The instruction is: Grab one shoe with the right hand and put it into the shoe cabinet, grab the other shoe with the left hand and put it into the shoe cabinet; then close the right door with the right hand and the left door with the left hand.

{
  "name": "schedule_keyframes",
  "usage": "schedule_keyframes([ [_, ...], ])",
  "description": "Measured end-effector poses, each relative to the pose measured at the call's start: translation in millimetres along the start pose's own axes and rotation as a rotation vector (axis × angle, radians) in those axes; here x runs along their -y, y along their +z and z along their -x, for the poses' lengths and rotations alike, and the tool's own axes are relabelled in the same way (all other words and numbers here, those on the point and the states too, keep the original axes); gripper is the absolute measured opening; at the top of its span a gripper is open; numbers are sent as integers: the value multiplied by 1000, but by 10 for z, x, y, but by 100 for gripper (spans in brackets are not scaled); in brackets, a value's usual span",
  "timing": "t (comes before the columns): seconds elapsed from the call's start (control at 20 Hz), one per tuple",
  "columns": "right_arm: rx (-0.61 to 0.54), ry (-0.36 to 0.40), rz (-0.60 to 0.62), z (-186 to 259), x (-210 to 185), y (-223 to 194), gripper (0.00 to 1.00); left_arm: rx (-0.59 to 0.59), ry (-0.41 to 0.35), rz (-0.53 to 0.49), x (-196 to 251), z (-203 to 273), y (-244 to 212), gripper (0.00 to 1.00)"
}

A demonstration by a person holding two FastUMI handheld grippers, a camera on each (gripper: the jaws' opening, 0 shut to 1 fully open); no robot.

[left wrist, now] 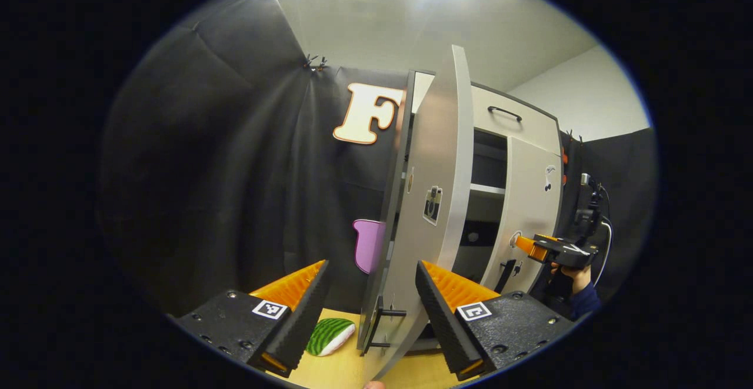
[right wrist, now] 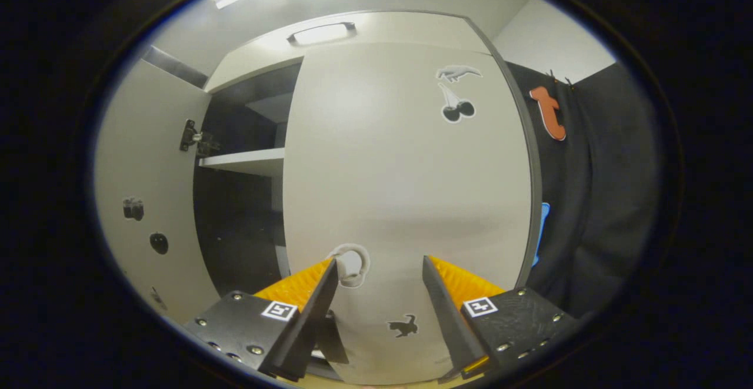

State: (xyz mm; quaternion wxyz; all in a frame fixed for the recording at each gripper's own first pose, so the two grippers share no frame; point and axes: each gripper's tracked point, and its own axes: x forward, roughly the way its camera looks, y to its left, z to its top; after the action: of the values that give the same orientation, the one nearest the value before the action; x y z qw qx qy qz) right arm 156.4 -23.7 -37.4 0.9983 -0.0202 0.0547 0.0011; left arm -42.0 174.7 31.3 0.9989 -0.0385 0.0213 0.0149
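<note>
Two doors on the cabinet [left wrist: 500, 112] stand differently: my left door [left wrist: 432, 200] swings wide, edge-on toward me in the left gripper view, while the right door [right wrist: 406, 189] sits nearly flush with the front, a dark gap left between them. My left gripper [left wrist: 372, 295] is spread, its fingers either side of the left door's lower edge, near the black handle [left wrist: 382, 330], neither finger pressing on it. My right gripper [right wrist: 379, 295] is spread as well, held close against the right door's face, just beside a pale ring sticker [right wrist: 351, 265] and above a small cat sticker [right wrist: 403, 325]; whether a fingertip touches the panel I can't quite tell. Inside, a white shelf [right wrist: 244, 161] crosses the dark interior; the shoes are probably in there, hidden from me. On the wooden counter [left wrist: 341, 368] lies a green striped toy [left wrist: 330, 336], left of the door.
</note>
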Motion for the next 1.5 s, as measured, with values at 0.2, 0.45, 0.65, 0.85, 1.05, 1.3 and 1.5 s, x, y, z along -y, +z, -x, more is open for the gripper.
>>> schedule_keyframes([
  [0.2, 23, 2, -1, 232, 1, 125, 87, -11, -78, 15, 185, -47, -42, 89],
  [0.45, 45, -13, 2, 476, 96, 274, 87, -28, -202, 34, 586, -132, -115, 89],
  [0.65, 55, -48, 10, 664, 265, 347, 87, -38, -236, 21, 755, -283, -167, 89],
  [0.85, 59, -92, 31, 820, 478, 388, 83, -44, -294, 42, 973, -394, -216, 89],
  [1.05, 62, -133, 33, 949, 691, 422, 87, -50, -338, 48, 1174, -532, -289, 89],
  [1.3, 65, -190, 39, 1107, 980, 444, 83, -69, -365, 38, 1388, -793, -482, 89],
  [1.5, 63, -241, 39, 1206, 1228, 451, 87, -94, -349, 32, 1480, -1019, -657, 89],
])
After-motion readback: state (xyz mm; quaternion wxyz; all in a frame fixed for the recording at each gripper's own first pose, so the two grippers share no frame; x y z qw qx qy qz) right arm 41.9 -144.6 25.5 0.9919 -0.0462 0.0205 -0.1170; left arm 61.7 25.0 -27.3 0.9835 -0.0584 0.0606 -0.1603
